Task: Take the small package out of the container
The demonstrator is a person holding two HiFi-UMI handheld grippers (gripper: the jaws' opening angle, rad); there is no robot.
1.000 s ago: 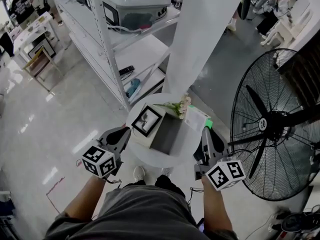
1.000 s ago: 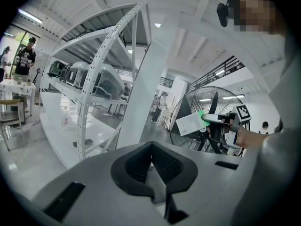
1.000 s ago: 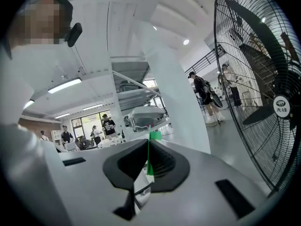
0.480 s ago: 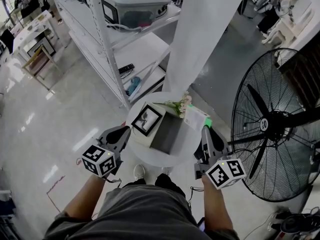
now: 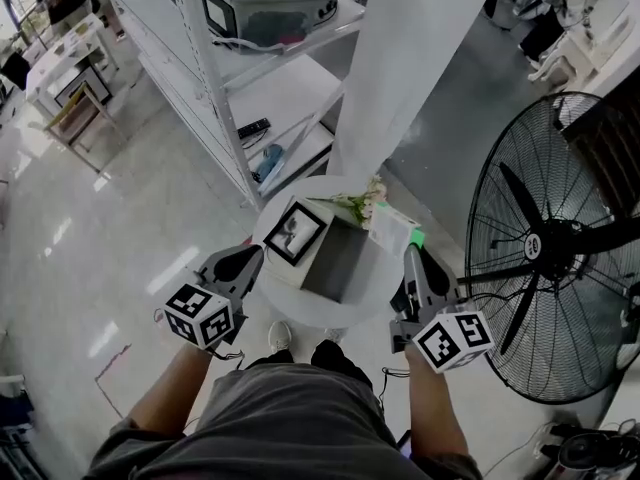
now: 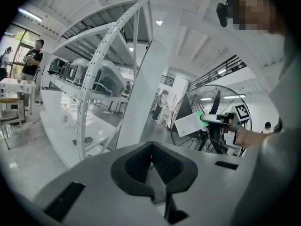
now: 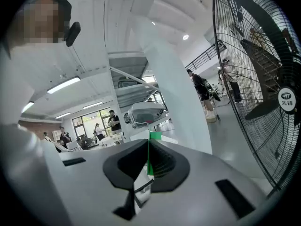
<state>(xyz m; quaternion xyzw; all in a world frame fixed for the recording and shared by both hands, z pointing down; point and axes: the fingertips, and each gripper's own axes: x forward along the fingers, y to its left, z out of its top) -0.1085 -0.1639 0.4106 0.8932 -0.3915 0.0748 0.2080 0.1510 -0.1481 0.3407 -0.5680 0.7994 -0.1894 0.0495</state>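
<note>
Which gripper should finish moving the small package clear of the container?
Right. The right gripper is shut on the small package, just right of the container. The left gripper is shut on nothing, at the left edge of the table.

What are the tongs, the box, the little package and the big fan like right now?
box: open, on the round table.
small package: outside the box, held up.
right tongs: shut on the small package.
left tongs: shut, empty.
fan: blades look still.

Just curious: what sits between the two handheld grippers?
In the head view, the open grey container on the round table lies between left gripper and right gripper.
</note>
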